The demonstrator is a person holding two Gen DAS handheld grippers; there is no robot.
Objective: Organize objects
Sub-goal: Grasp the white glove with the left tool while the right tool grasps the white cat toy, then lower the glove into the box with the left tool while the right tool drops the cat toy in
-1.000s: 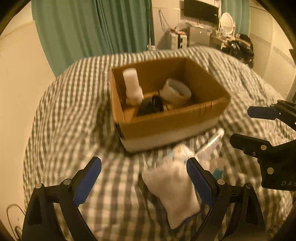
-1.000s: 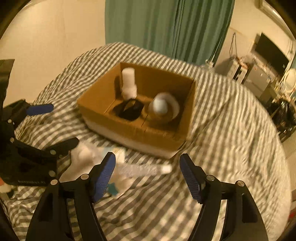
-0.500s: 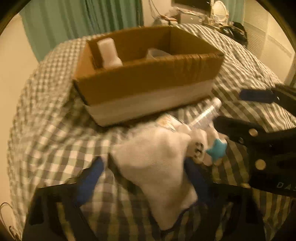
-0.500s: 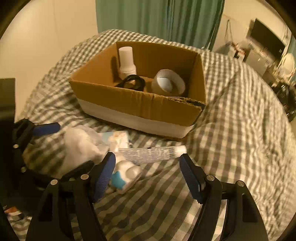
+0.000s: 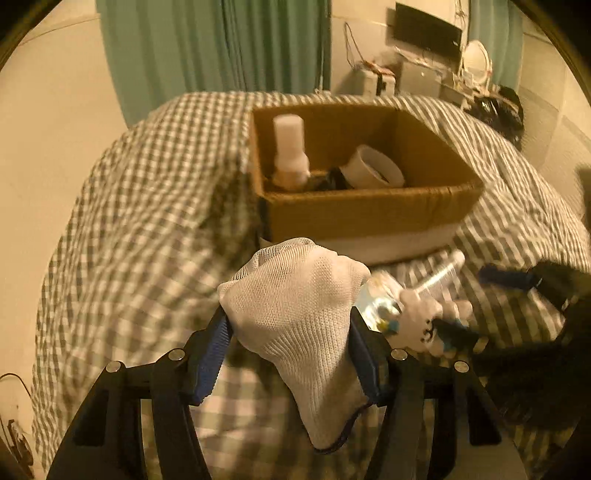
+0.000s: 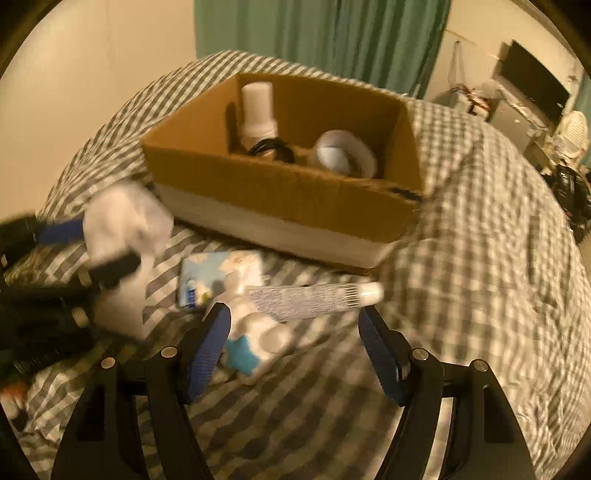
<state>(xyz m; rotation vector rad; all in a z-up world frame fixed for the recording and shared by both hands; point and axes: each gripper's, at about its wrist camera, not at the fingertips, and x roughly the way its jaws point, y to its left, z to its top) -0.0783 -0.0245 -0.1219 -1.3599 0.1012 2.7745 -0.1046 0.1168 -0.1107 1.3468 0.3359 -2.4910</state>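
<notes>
My left gripper is shut on a white mesh pouch and holds it above the checked bed cover, in front of the cardboard box. The pouch also shows in the right wrist view. The box holds a white bottle, a black cable and a tape roll. My right gripper is open and empty, low over a white plush toy with a blue star, a tube and a blue packet.
The checked bed cover fills the scene. Green curtains hang behind the bed. A cluttered desk with a screen stands at the back right. The right gripper shows at the right of the left wrist view.
My left gripper closed on the white mesh pouch and lifted it off the bed. My right gripper moved lower and closer to the toy and tube, still open.
</notes>
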